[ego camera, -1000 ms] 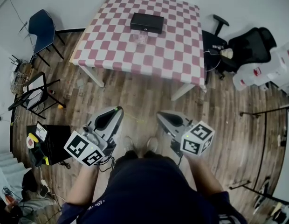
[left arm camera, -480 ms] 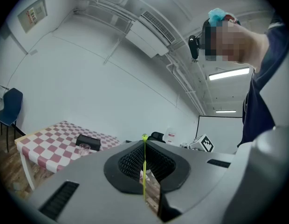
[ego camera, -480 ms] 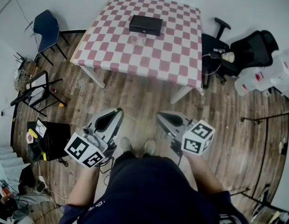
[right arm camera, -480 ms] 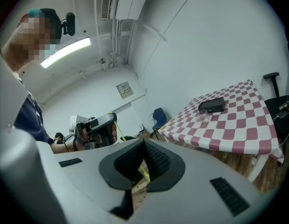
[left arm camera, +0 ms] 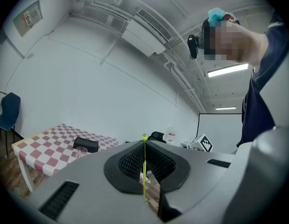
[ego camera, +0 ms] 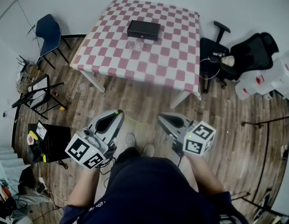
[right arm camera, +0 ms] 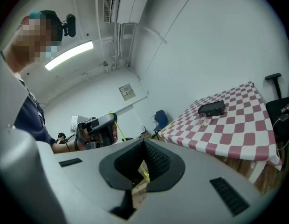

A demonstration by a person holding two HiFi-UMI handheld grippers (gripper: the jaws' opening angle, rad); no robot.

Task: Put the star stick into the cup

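My left gripper (ego camera: 119, 112) is shut on the star stick (left arm camera: 144, 164), a thin yellow-green rod that runs up between its jaws. In the head view the star stick (ego camera: 134, 120) pokes out past the tip toward the right. The cup (ego camera: 134, 44), a small clear glass, stands on the pink-and-white checked table (ego camera: 168, 64) far ahead, just in front of a black box (ego camera: 143, 29). It also shows as the cup (left arm camera: 80, 150) and the cup (right arm camera: 203, 120) in the two gripper views. My right gripper (ego camera: 159, 117) is shut with nothing in it, beside the left one.
A blue chair (ego camera: 47, 29) stands left of the table and black office chairs (ego camera: 247, 48) right of it. A folding stand (ego camera: 35, 94) and a black case (ego camera: 46, 141) sit on the wooden floor at my left. White containers (ego camera: 275, 73) lie at the far right.
Both grippers have kept their hold and stance in front of me while I moved toward the table; the table and chairs have slid slightly lower in the head view.
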